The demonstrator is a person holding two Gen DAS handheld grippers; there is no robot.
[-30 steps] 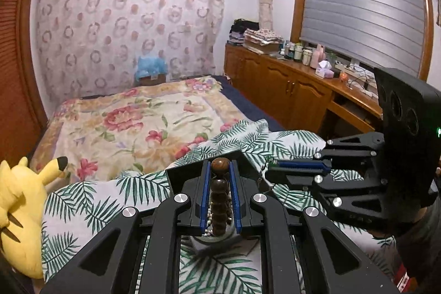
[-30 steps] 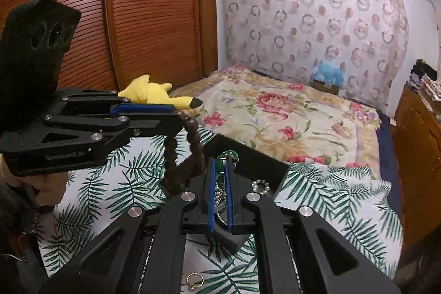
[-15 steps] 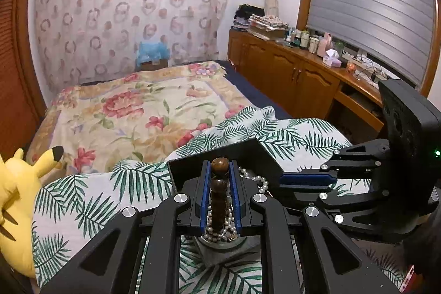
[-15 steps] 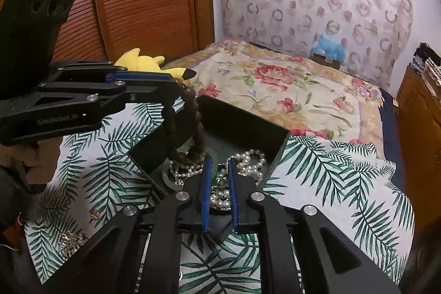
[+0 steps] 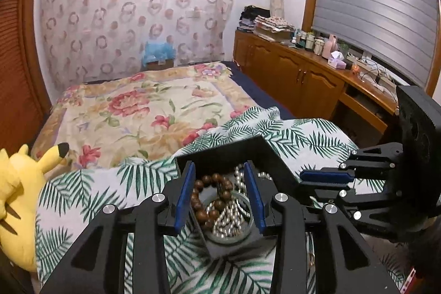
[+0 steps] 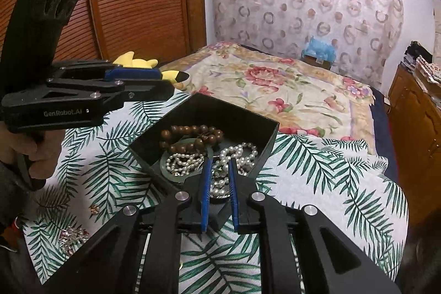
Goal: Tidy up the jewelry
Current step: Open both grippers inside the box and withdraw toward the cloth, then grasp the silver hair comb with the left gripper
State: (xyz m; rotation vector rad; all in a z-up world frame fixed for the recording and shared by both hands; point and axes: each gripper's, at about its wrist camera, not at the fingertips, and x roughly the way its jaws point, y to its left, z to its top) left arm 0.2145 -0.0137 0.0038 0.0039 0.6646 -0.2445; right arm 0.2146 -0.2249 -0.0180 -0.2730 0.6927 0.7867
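A black open box sits on the palm-leaf cloth. Inside lie a brown wooden bead bracelet and white pearl strands over a green ring-shaped piece. My left gripper is open and empty, just above the box with the brown beads between its fingers. In the right wrist view it shows at the left. My right gripper is slightly open over the box's near corner, above the pearls, holding nothing that I can see. It shows at the right in the left wrist view.
Loose jewelry lies on the cloth at the left: a small ring-like piece and a sparkly cluster. A yellow plush toy lies at the bed's left. A floral bedspread stretches beyond. Wooden cabinets run along the right.
My left gripper opened and let go of the brown bead bracelet, which now lies in the box. My right gripper opened a little over the pearls.
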